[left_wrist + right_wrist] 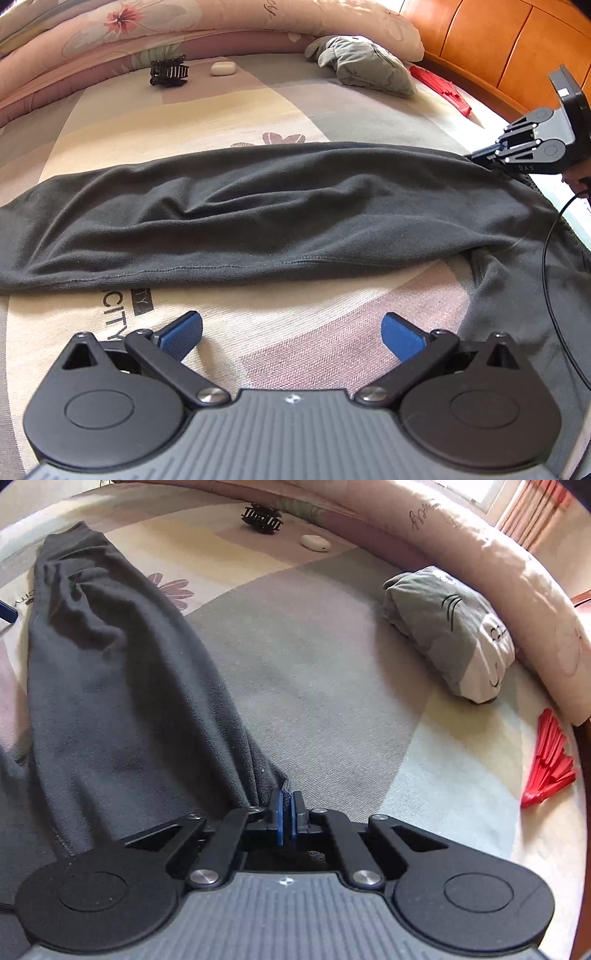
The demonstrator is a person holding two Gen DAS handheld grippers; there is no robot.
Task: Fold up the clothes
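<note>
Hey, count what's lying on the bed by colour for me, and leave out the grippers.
Dark grey: 1, the long garment
Light grey: 1, the folded bundle of cloth
Black: 1, the toothed hair claw
White: 1, the small oval case
Red: 1, the folding fan
Total: 5

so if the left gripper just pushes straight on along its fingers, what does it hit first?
Probably the bare bedsheet just beyond the open left gripper; nothing lies between its fingers. The dark garment lies further on, its hem past the fingertips. Depth is hard to judge in the fisheye.
</note>
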